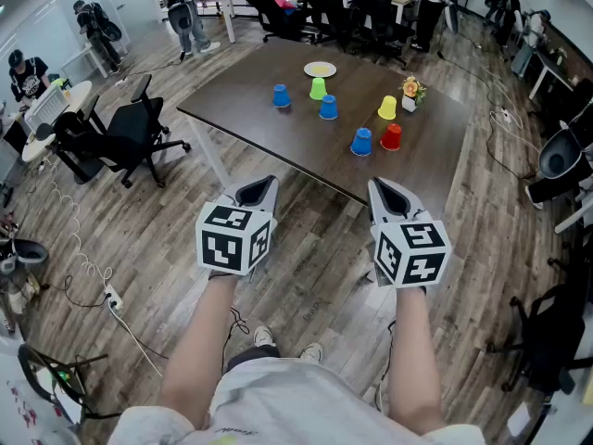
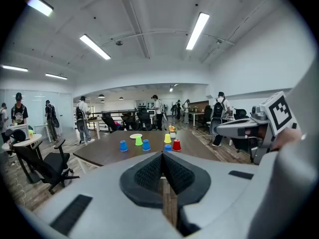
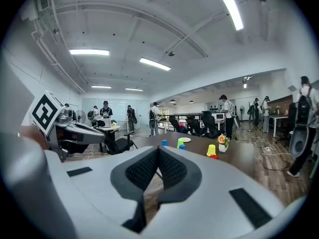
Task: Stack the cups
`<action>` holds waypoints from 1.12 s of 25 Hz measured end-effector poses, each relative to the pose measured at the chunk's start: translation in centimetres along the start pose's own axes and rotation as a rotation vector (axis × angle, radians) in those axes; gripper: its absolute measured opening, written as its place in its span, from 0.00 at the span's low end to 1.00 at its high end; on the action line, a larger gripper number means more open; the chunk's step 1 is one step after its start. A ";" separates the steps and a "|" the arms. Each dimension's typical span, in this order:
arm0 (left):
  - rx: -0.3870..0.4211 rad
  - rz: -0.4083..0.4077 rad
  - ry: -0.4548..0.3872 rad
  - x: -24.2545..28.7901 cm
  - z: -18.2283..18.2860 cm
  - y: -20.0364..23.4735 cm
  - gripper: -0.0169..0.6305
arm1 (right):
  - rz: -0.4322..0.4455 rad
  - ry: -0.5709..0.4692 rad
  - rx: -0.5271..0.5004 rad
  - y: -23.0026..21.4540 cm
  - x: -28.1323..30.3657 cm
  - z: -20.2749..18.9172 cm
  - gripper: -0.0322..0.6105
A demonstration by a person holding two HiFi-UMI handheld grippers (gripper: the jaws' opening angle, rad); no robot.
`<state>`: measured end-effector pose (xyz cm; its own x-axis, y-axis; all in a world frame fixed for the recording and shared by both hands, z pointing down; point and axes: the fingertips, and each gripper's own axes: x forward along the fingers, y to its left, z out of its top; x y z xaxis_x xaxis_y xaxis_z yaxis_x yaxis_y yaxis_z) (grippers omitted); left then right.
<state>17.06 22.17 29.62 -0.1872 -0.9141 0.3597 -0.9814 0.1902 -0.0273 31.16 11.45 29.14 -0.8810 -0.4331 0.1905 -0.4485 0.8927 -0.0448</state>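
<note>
Several upturned cups stand apart on a dark brown table (image 1: 278, 128): a blue cup (image 1: 281, 95), a green cup (image 1: 318, 88), a second blue cup (image 1: 328, 107), a yellow cup (image 1: 387, 108), a third blue cup (image 1: 361, 141) and a red cup (image 1: 391, 136). Both grippers hang over the wooden floor, well short of the table's near edge. My left gripper (image 1: 260, 191) is shut and holds nothing. My right gripper (image 1: 384, 193) is likewise shut and empty. The cups also show far off in the left gripper view (image 2: 145, 144) and the right gripper view (image 3: 211, 150).
A white plate (image 1: 320, 69) and a small flower pot (image 1: 410, 92) sit on the table's far part. A black office chair (image 1: 120, 142) stands left of the table, more chairs (image 1: 343, 12) behind it. Cables and a power strip (image 1: 113, 298) lie on the floor at left. People stand at the back left.
</note>
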 end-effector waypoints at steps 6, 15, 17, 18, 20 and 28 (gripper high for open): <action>-0.009 0.005 -0.031 0.2 0.2 -0.2 0.02 | 0.001 0.011 -0.009 -0.3 0.2 -0.7 0.06; -0.015 0.017 -0.041 1.4 0.0 1.5 0.06 | -0.029 0.009 0.017 -1.1 1.1 -1.3 0.09; -0.019 0.007 -0.042 2.0 0.0 2.3 0.10 | -0.040 0.013 0.019 -1.1 1.8 -1.3 0.13; -0.021 -0.001 -0.043 2.3 0.1 2.7 0.12 | -0.047 0.014 0.020 -1.0 2.2 -1.3 0.14; -0.024 -0.025 -0.045 3.0 0.2 3.6 0.14 | -0.063 0.018 0.025 -0.9 3.0 -1.3 0.16; -0.028 -0.153 -0.045 8.2 0.7 7.7 0.27 | -0.147 0.060 0.044 -0.4 7.4 -1.9 0.31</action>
<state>7.90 15.87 31.70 -0.0376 -0.9482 0.3154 -0.9971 0.0566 0.0513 25.06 8.16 32.39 -0.7953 -0.5494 0.2564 -0.5794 0.8132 -0.0547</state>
